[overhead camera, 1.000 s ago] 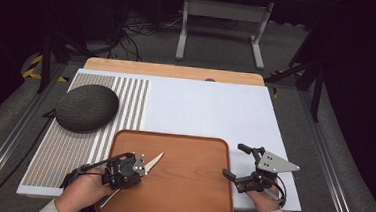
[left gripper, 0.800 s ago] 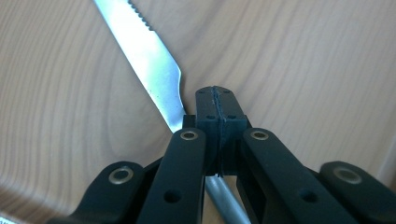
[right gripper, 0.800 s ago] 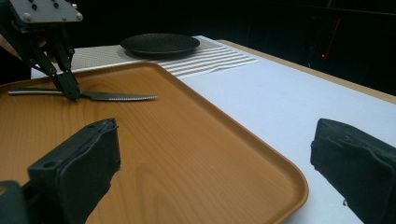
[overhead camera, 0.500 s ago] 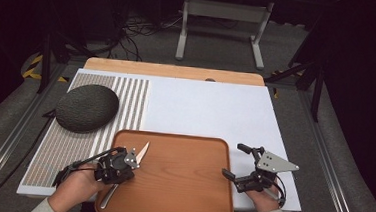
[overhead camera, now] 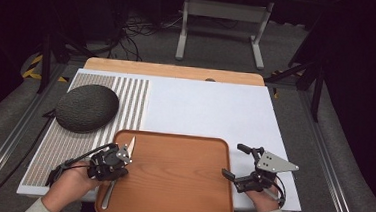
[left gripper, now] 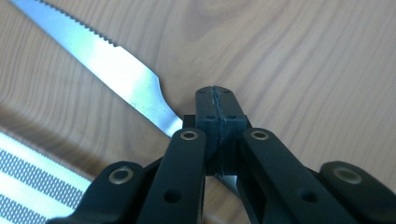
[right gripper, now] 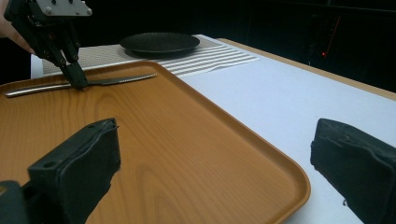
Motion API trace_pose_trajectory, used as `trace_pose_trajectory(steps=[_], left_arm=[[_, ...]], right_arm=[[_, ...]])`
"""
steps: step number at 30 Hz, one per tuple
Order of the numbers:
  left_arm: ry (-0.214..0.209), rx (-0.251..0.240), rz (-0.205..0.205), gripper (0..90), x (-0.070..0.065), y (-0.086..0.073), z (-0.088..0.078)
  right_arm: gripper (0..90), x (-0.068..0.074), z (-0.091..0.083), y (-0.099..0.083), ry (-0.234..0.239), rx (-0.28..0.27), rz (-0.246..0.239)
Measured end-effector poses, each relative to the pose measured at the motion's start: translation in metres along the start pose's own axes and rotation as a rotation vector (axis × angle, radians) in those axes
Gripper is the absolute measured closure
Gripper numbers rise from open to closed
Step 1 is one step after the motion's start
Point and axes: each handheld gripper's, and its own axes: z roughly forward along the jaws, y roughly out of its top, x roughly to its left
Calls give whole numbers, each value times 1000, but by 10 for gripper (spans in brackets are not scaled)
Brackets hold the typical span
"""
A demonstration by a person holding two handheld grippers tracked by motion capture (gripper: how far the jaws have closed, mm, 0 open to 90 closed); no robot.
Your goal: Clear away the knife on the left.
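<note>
Since a second ago your left gripper [overhead camera: 113, 162] has slid leftward across the brown wooden tray [overhead camera: 180, 185], from nearer the middle to the left rim, and the steel table knife with the serrated blade [overhead camera: 129, 145] has gone with it. Half a second ago it was partway there. Your right gripper [overhead camera: 239, 166] sits where it sat, off the tray's right edge over the white table cover [overhead camera: 211, 107].

Left to right in the high view: the dark round textured plate [overhead camera: 86, 107] rests on the grey-and-white striped placemat [overhead camera: 58, 142], well apart from the knife. Next, your left gripper over the tray's left part, jaws clamped shut on the knife about where blade meets handle. The blade tip points up-right, away from you; the handle [overhead camera: 108, 198] trails back toward you along the tray's left rim. At the far right, your right gripper's jaws stand wide apart with nothing between them.

View notes. The left gripper view [left gripper: 219, 112] shows the two pads pressed together over the knife's neck, and the blade [left gripper: 116, 70] running up-left with its fine serrations, detail too small to make out from above. A corner of the striped mat [left gripper: 28, 177] shows at lower left. The right gripper view shows your left gripper [right gripper: 77, 81] from the side, its tip down on the knife [right gripper: 116, 79], which lies flat on the tray floor [right gripper: 163, 140], with the plate [right gripper: 159, 43] low and shallow behind.
</note>
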Motion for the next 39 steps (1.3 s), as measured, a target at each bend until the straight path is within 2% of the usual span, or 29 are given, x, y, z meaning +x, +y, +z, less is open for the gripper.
trace_pose_trajectory(steps=[21,23,24,26,28,29,30,31,32,33,34,35,37,38,39], left_arm=[[-3,0,-33,898,6,-8,-3],[-14,-14,-29,897,6,-8,-3],[-39,-32,-25,885,6,-8,-5],[-75,-50,-20,776,7,-8,-8],[-100,-105,-29,681,9,-10,-12],[-103,-138,-23,514,11,-10,-14],[-104,-160,-19,459,11,-11,-16],[-95,-224,-9,388,12,-12,-20],[-95,-224,-9,336,12,-12,-20],[-105,-274,2,291,13,-13,-26],[-105,-274,2,254,13,-13,-26],[-118,-324,7,254,13,-15,-30],[-127,-366,2,195,14,-17,-34],[-130,-383,18,136,14,-18,-36],[-117,-404,22,136,14,-20,-38]], right_arm=[[23,0,1,0,0,7,-5],[23,0,0,0,0,6,-5],[23,0,0,0,0,5,-4],[23,1,0,0,2,2,-2],[23,1,0,0,1,5,-3],[23,1,0,0,2,6,-2],[23,1,0,0,2,5,-2],[23,2,0,0,1,5,-1],[23,2,0,0,0,4,0],[23,1,0,-1,-2,5,-2],[23,1,0,-1,-2,5,-2],[23,1,0,-1,-2,6,-1],[23,2,0,0,-1,1,3],[23,2,1,0,2,2,0],[23,2,1,0,2,2,0]])
